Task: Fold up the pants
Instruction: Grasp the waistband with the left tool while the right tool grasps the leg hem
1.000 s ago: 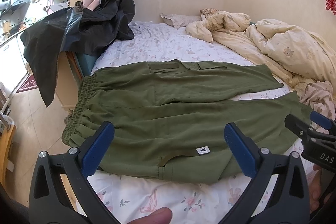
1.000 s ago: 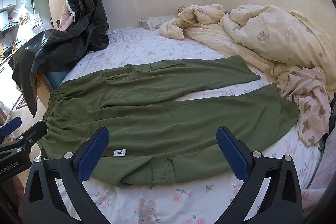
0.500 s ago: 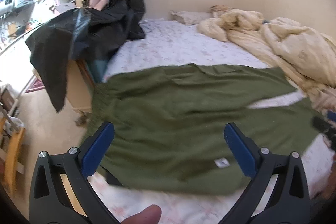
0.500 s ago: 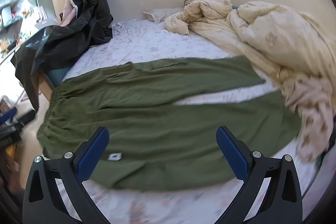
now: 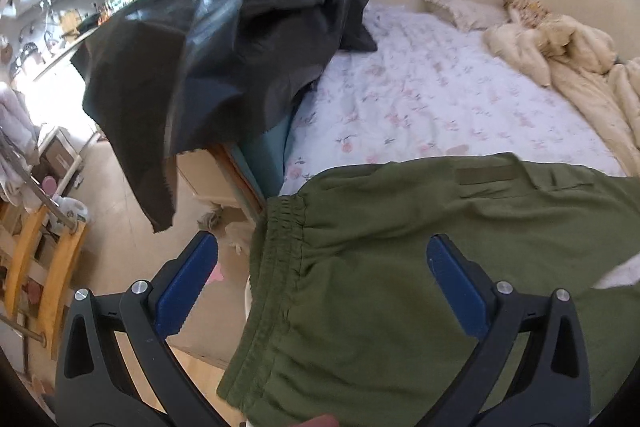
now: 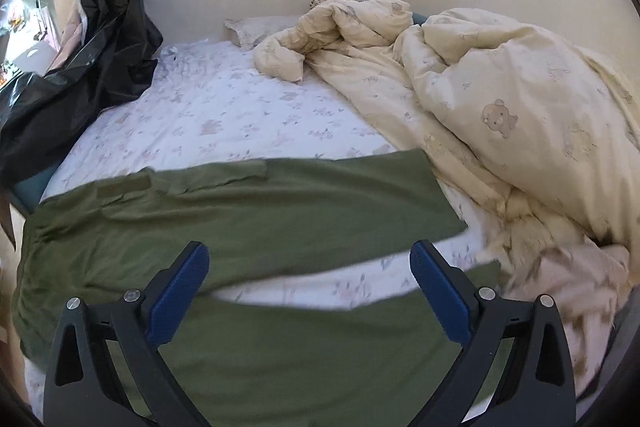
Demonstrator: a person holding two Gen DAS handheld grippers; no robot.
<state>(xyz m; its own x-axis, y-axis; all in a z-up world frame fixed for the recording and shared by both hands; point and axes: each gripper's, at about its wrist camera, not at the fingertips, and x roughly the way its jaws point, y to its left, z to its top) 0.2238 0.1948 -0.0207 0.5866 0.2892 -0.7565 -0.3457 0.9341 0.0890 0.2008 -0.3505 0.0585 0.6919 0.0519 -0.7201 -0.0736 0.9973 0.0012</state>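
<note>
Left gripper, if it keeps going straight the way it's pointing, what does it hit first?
Most likely the green pants. The open left gripper points at their upper part just inside the elastic waistband, which lies near the bed's edge. Depth is hard to judge, but nothing else shows between the fingers.

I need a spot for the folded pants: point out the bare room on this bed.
The widest free patch is the floral sheet between the pants and the pillow, bordered left by the black plastic and right by the cream duvet. A thin strip of sheet shows between the two legs. The right side is crowded with bedding.
</note>
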